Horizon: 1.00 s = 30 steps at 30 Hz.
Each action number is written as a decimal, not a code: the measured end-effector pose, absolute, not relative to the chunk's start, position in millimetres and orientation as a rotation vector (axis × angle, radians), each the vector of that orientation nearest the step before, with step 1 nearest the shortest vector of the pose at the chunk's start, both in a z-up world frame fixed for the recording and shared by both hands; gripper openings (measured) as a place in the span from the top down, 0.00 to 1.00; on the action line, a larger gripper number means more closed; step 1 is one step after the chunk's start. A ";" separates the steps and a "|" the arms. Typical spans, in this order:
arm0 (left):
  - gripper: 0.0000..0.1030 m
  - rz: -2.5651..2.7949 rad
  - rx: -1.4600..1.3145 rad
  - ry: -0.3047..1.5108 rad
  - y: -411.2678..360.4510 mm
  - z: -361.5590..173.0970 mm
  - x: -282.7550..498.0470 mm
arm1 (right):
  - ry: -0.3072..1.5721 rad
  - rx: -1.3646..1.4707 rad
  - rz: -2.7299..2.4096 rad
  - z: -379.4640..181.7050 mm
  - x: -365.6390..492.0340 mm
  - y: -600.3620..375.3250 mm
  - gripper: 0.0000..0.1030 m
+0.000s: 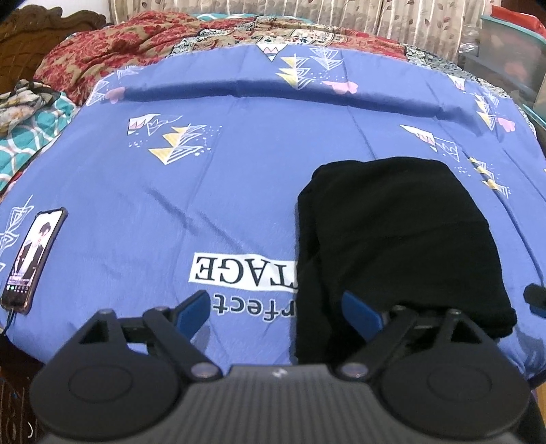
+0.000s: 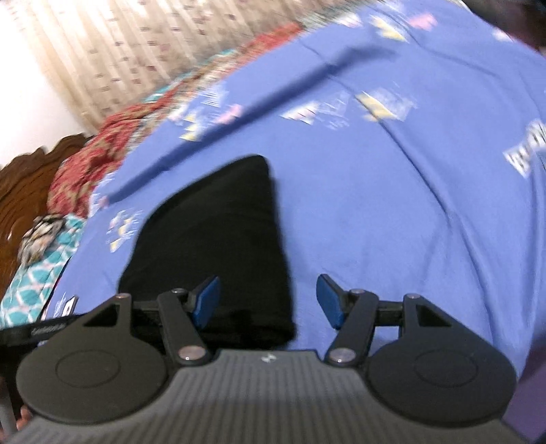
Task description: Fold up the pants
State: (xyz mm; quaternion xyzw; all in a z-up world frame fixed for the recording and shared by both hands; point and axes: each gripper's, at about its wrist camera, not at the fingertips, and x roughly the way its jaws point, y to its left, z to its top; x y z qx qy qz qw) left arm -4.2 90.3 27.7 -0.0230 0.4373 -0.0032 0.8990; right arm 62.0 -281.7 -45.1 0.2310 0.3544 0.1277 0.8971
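Note:
The black pants [image 1: 392,239] lie folded into a compact block on the blue printed bedspread [image 1: 221,188], right of centre in the left wrist view. My left gripper [image 1: 276,314] is open and empty, above the bedspread at the pants' near left edge. In the right wrist view, which is tilted and blurred, the pants [image 2: 218,232] lie just ahead and to the left. My right gripper [image 2: 268,300] is open and empty over the pants' near right corner. A bit of the right gripper [image 1: 534,295] shows at the right edge of the left wrist view.
A phone [image 1: 32,259] with a lit screen and a cable lies on the bedspread's left edge. Red patterned bedding [image 1: 112,51] and a teal cloth [image 1: 30,136] are piled at the far left by a wooden headboard [image 1: 34,30]. Curtains [image 1: 307,13] hang behind. Storage boxes [image 1: 508,58] stand at far right.

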 end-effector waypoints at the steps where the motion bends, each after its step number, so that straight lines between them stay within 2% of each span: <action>1: 0.13 -0.006 -0.050 0.908 91.2 26.7 -4.3 | 0.752 0.494 0.246 -48.6 63.0 -284.4 0.37; 8: 0.12 0.009 -0.068 0.937 97.6 18.6 -2.9 | 0.855 0.583 0.147 -70.4 59.2 -295.4 0.33; 20: 0.11 -0.002 -0.093 0.950 101.2 13.3 -1.9 | 0.863 0.624 0.148 -71.3 54.9 -300.5 0.29; 22: 0.09 -0.020 -0.120 0.940 106.2 15.5 -2.3 | 0.863 0.627 0.151 -71.0 54.9 -300.7 0.29; 25: 0.01 -0.066 -0.182 0.914 117.5 22.2 -1.3 | 0.849 0.642 0.174 -68.9 58.0 -304.5 0.29; 30: 0.00 -0.128 -0.306 0.891 141.0 34.3 12.7 | 0.798 0.674 0.253 -59.4 63.4 -310.8 0.26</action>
